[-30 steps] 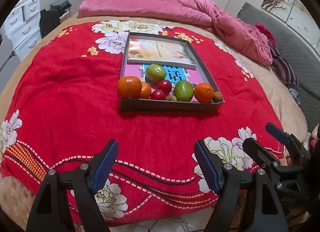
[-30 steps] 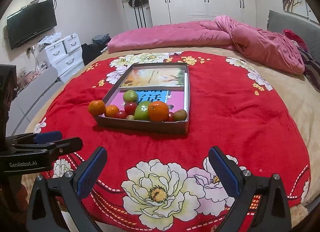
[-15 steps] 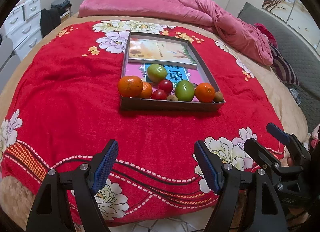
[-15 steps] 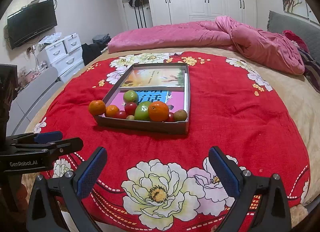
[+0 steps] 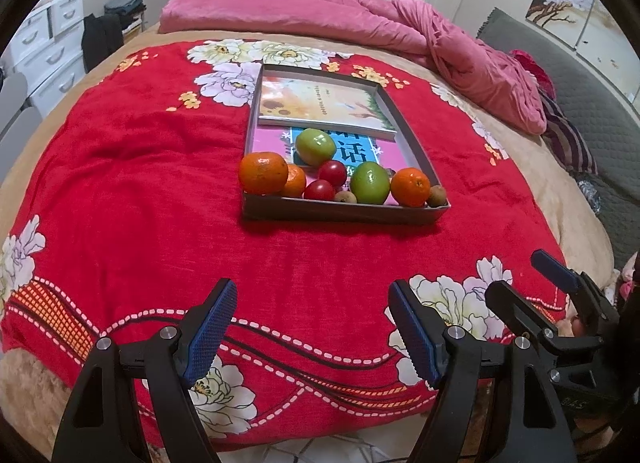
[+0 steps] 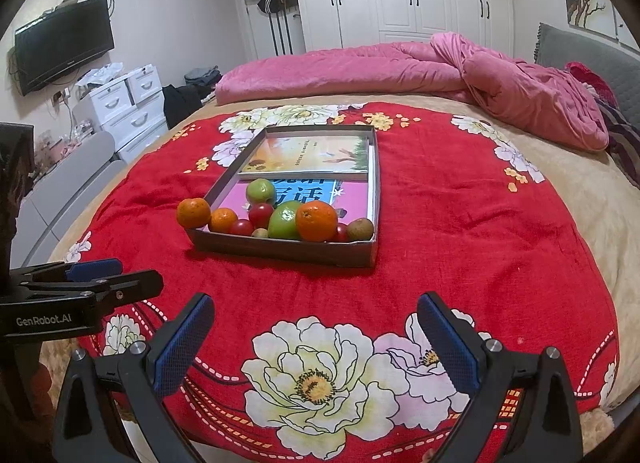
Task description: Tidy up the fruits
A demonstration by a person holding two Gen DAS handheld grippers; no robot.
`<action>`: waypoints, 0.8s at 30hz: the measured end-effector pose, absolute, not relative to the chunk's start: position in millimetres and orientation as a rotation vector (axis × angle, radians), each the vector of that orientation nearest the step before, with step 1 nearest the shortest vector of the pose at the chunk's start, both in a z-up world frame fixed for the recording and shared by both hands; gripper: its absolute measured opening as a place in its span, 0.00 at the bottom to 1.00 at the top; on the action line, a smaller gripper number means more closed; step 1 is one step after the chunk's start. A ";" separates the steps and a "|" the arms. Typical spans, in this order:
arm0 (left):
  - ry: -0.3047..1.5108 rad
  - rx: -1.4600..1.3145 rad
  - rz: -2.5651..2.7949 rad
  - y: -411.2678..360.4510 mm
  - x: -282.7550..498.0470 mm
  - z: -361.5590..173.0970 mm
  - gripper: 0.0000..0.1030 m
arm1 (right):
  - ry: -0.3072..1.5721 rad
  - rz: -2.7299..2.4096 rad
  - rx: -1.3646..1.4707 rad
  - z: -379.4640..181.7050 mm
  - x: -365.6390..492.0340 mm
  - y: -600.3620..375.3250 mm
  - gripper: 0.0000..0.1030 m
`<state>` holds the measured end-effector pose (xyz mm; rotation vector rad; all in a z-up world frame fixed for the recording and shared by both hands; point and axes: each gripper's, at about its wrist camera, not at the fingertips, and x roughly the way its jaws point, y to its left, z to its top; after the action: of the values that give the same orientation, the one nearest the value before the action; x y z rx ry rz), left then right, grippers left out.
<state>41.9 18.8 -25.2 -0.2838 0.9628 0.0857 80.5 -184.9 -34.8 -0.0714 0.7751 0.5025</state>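
Red floral blanket (image 5: 132, 191) covered the bed, and a shallow box (image 5: 344, 213) lay near its middle. Fruit (image 5: 370, 183) crowded the box's near end: oranges, green apples, tomatoes, small brown ones; one orange (image 5: 263, 173) sat on the box's left corner. The left tool (image 5: 312, 327) and right tool (image 6: 316, 337) hung over the bed's near edge, jaws wide apart, holding nothing.

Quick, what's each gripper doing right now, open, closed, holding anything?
Left gripper: open, holding nothing, over the red floral blanket.
Right gripper: open, holding nothing, over the same blanket.
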 end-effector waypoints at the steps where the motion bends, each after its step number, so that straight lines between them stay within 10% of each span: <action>1: 0.966 -0.281 0.088 18.8 42.1 -25.4 0.77 | 0.774 0.502 -0.073 -34.9 80.5 -184.7 0.99; 24: 0.989 -0.288 0.140 22.5 48.0 -28.6 0.77 | 0.785 0.495 -0.073 -38.8 82.5 -189.1 0.99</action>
<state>48.0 22.5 -28.6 -0.2875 0.9893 0.1403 82.5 -189.1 -38.8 -0.0733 0.7853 0.4946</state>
